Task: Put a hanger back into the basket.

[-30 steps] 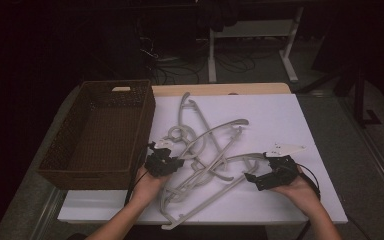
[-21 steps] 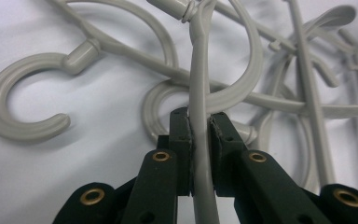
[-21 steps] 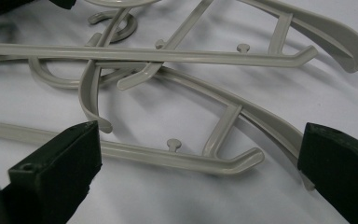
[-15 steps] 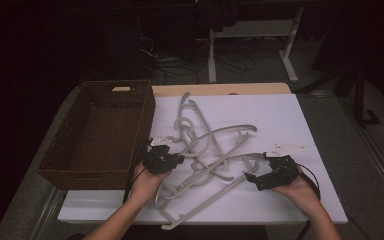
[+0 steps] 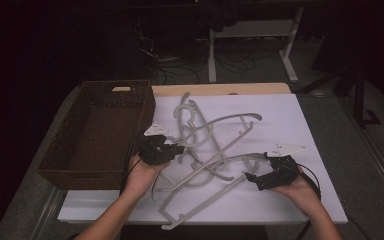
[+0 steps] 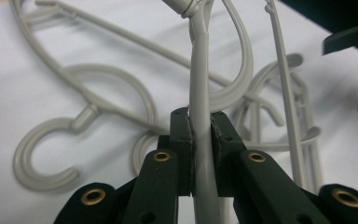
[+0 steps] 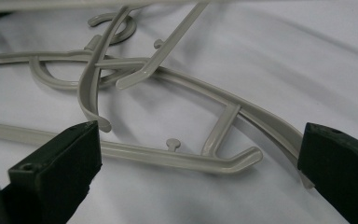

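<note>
Surface: white sheet (image 5: 300, 125), one wicker basket (image 5: 100, 130) beside it.
Hangers: grey tangle (image 5: 215, 150); you can't count them.
Claws: your left claw (image 6: 200, 135) clenched on one hanger bar; your right claw (image 7: 196, 158) released.

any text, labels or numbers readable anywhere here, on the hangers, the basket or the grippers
None: no word, label, brand or number can be read in these pictures.
Grey hangers: plain plastic, no print or moulded lettering seen, also close up in the left gripper view and the right gripper view.
Wicker basket: no tag or label visible.
Left gripper and right gripper: black bodies with pale plates, no markings legible.
White table cover: blank.
</note>
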Demonstrator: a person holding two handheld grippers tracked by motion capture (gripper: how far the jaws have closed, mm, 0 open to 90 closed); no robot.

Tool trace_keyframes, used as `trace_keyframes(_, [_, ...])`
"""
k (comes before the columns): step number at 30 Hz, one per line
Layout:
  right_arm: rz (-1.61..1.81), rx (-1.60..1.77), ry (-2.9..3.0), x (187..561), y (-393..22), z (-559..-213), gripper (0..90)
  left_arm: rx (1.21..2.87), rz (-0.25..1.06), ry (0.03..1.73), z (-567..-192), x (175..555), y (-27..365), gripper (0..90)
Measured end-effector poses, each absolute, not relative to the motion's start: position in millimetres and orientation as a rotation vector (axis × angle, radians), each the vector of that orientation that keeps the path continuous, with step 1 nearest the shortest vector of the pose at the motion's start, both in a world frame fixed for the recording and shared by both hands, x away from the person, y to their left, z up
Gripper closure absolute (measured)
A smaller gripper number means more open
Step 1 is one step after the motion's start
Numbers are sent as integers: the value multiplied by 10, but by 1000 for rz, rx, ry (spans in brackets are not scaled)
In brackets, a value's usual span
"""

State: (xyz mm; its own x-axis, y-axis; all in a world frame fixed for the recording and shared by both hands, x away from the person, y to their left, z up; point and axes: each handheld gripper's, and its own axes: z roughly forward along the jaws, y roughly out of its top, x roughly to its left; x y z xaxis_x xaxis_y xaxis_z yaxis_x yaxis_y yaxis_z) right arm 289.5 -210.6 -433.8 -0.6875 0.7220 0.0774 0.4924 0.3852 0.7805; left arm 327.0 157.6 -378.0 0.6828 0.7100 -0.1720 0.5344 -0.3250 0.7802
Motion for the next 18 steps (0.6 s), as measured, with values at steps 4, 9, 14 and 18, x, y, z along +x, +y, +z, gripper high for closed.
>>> trace_keyframes(4, [1196,1070,2370,2893,-2106,-4336,0,2002,253,940,-3622,3262,1562,818])
trace_keyframes(9, [1198,1071,2369,2890,-2105,-4334,0,2012,262,897,-3420,3284,1555,818])
trace_keyframes(14, [1203,1072,2368,2892,-2106,-4334,0,2033,276,850,-3246,3343,1595,818])
trace_keyframes(18, [1205,1072,2368,2893,-2108,-4335,0,2054,316,821,-3092,3397,1665,818])
